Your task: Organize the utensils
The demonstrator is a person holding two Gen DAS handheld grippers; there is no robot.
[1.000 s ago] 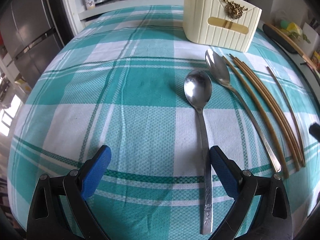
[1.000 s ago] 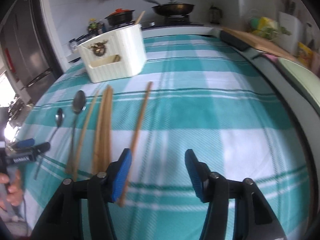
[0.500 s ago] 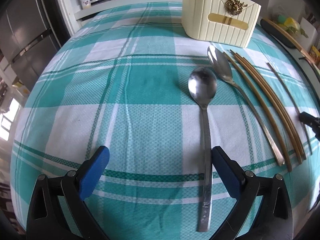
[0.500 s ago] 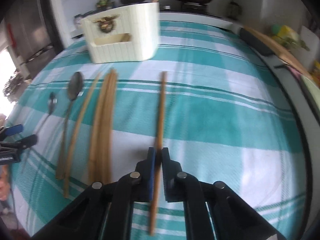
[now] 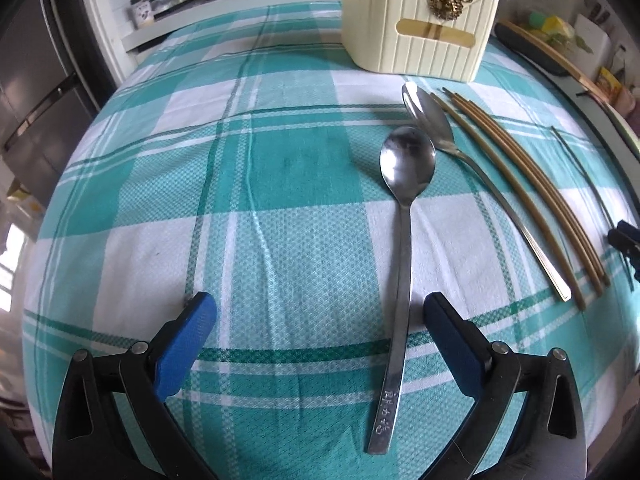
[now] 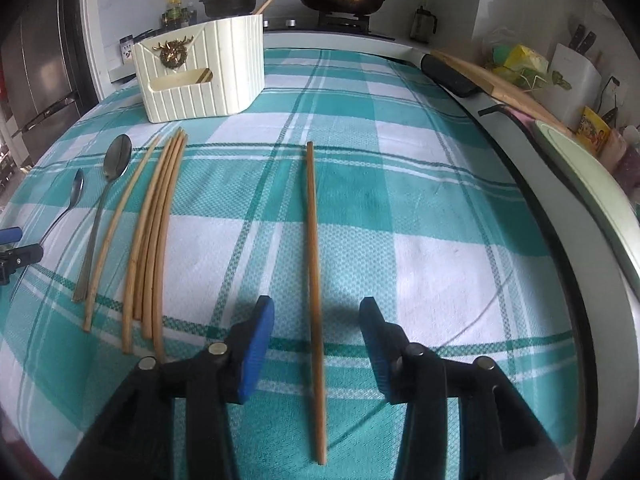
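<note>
Both your claws spread wide over the teal-and-white checked tablecloth (image 6: 420,208).
Your right gripper (image 6: 316,322) straddles a lone wooden chopstick (image 6: 313,240); your left gripper (image 5: 316,316) brackets the steel spoon (image 5: 404,208); the cream ribbed holder (image 6: 204,76) stands ahead.

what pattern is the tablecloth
Teal and white plaid tablecloth with thin dark green lines, clearest in the left wrist view.
</note>
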